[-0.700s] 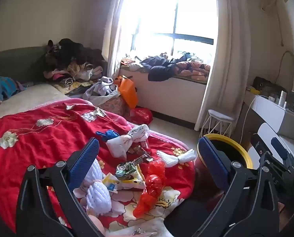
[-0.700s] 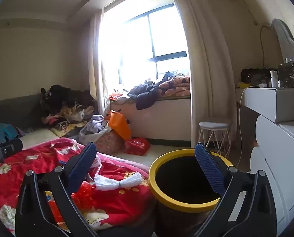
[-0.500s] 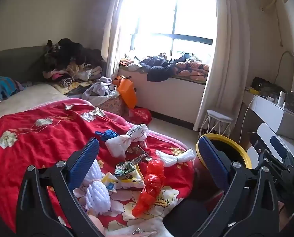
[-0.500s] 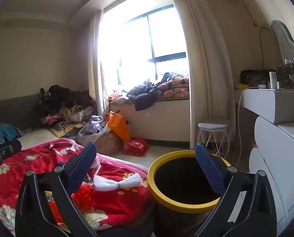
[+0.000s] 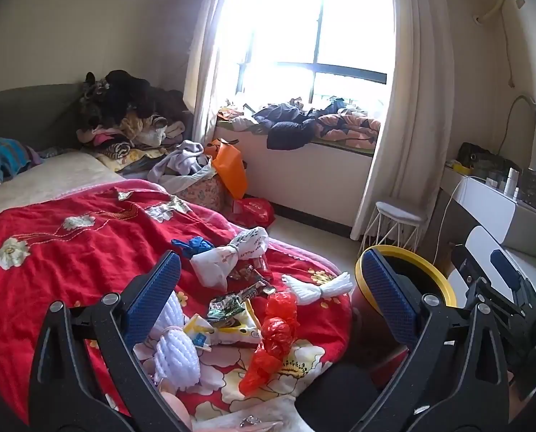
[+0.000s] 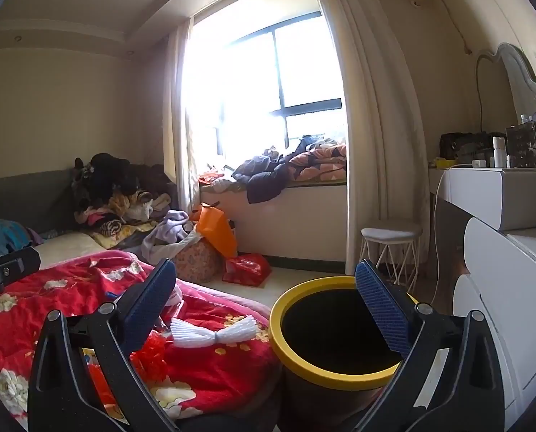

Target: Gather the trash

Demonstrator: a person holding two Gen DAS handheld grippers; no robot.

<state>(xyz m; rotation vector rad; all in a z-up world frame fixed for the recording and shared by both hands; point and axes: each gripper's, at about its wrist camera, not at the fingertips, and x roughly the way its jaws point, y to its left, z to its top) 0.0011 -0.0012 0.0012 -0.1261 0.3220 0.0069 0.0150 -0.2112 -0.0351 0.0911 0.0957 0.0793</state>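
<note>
Trash lies scattered on the red flowered blanket [image 5: 70, 252]: a red plastic bag [image 5: 273, 334], white foam netting [image 5: 176, 352], snack wrappers [image 5: 228, 309], a knotted white bag [image 5: 232, 255], a blue glove [image 5: 190, 244] and a white foam bow [image 5: 320, 288] [image 6: 214, 333]. A yellow-rimmed bin [image 6: 334, 331] [image 5: 437, 273] stands beside the bed's corner. My left gripper [image 5: 271, 298] hangs open above the trash, nothing between its pads. My right gripper [image 6: 266, 306] is open and empty, its right finger over the bin's mouth.
Piled clothes [image 5: 124, 122] cover the bed's far end and the window seat [image 5: 318, 126]. An orange bag [image 5: 230, 169] and red bag [image 5: 253, 208] sit on the floor. A white stool [image 5: 397, 223] and white dresser [image 6: 502, 198] stand at right.
Both views have drifted only slightly; the trash, bin and both open grippers stay as they were.
</note>
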